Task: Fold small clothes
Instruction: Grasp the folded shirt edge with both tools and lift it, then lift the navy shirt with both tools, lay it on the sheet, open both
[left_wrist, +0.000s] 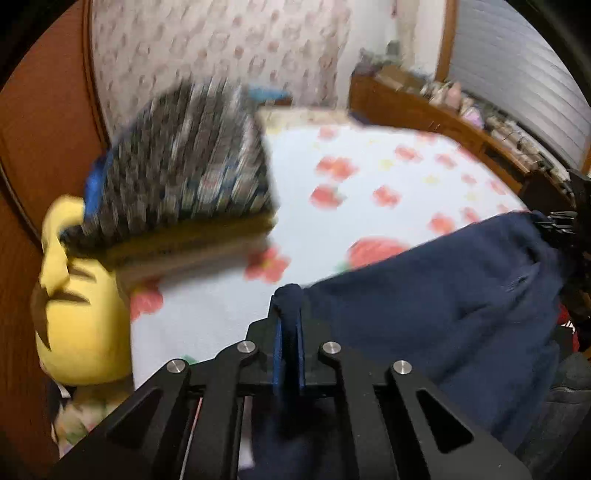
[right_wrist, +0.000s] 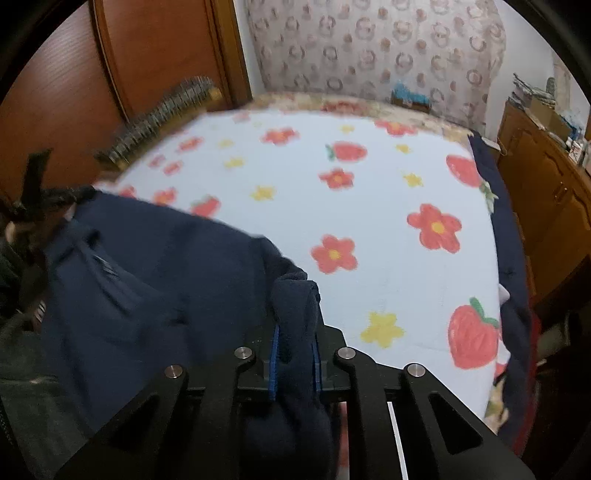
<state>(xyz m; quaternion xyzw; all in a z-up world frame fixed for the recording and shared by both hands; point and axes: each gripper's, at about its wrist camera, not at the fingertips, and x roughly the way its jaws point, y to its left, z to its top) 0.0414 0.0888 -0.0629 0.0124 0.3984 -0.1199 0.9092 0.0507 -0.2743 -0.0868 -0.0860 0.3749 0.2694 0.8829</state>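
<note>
A navy blue garment (left_wrist: 461, 295) hangs stretched between my two grippers above the bed. My left gripper (left_wrist: 290, 314) is shut on one bunched edge of it. My right gripper (right_wrist: 295, 317) is shut on the other edge of the same garment (right_wrist: 147, 280). The cloth sags between them, and its lower part is hidden below both frames. The right gripper also shows at the right edge of the left wrist view (left_wrist: 561, 225).
The bed is covered by a white blanket (right_wrist: 369, 221) with red flowers and strawberries. A striped folded cloth stack (left_wrist: 184, 166) and a yellow plush toy (left_wrist: 77, 306) lie at its left. A wooden cabinet (right_wrist: 546, 192) stands right, a wooden door (right_wrist: 92, 74) left.
</note>
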